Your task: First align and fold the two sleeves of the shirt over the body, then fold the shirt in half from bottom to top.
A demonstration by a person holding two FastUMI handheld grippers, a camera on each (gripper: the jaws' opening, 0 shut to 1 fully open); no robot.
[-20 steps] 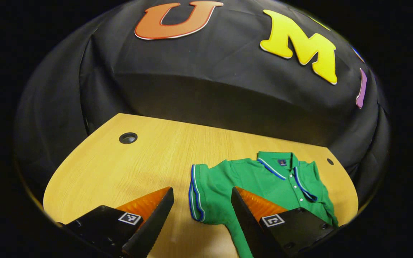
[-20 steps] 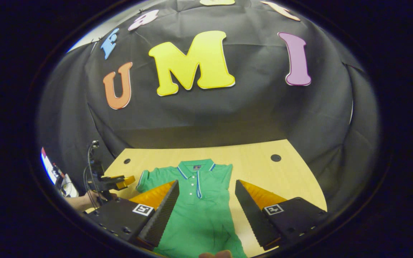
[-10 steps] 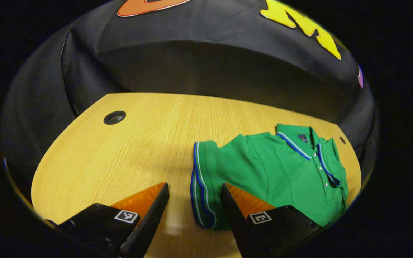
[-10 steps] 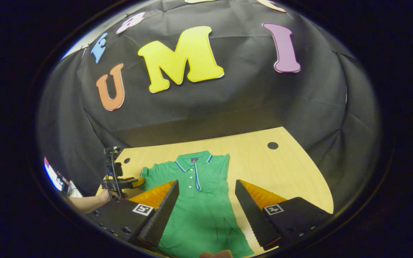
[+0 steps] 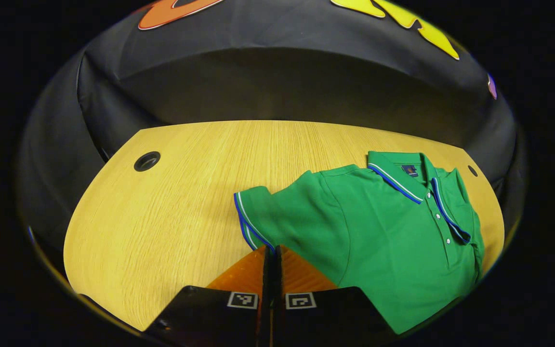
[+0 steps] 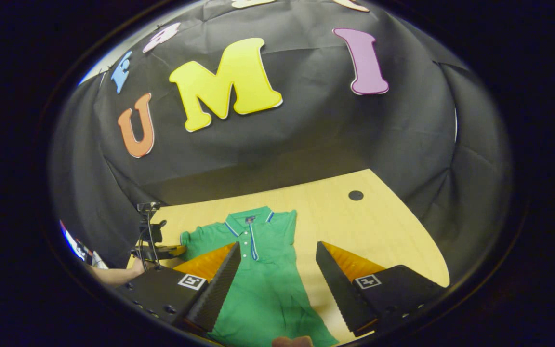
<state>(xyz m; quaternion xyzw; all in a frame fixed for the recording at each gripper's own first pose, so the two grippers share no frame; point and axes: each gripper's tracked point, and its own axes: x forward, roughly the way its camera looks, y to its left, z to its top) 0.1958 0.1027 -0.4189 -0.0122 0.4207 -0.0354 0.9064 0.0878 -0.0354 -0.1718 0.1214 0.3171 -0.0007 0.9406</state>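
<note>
A green polo shirt (image 5: pixel 388 241) with blue and white trim lies face up on the wooden table (image 5: pixel 162 217), collar toward the wall. Its near sleeve (image 5: pixel 277 217) spreads out to the side. My left gripper (image 5: pixel 272 250) is shut on that sleeve's lower hem corner. The shirt's far side looks folded in over the body. In the right gripper view the shirt (image 6: pixel 263 284) runs between the fingers of my right gripper (image 6: pixel 277 253), which hangs open above the body and holds nothing. The left gripper (image 6: pixel 162 250) shows there at the shirt's left sleeve, held by a hand (image 6: pixel 113 275).
A round cable hole (image 5: pixel 146 161) sits in the table's far left corner and a smaller hole (image 5: pixel 472 170) lies beyond the collar. Another cable hole (image 6: pixel 355 195) is right of the shirt. Bare wood stretches left of the sleeve. Black cloth walls close the table's back.
My left gripper came down to the sleeve and went from open to shut on its hem corner; the sleeve has shifted and tilted. My right gripper stayed open, drifting slightly.
</note>
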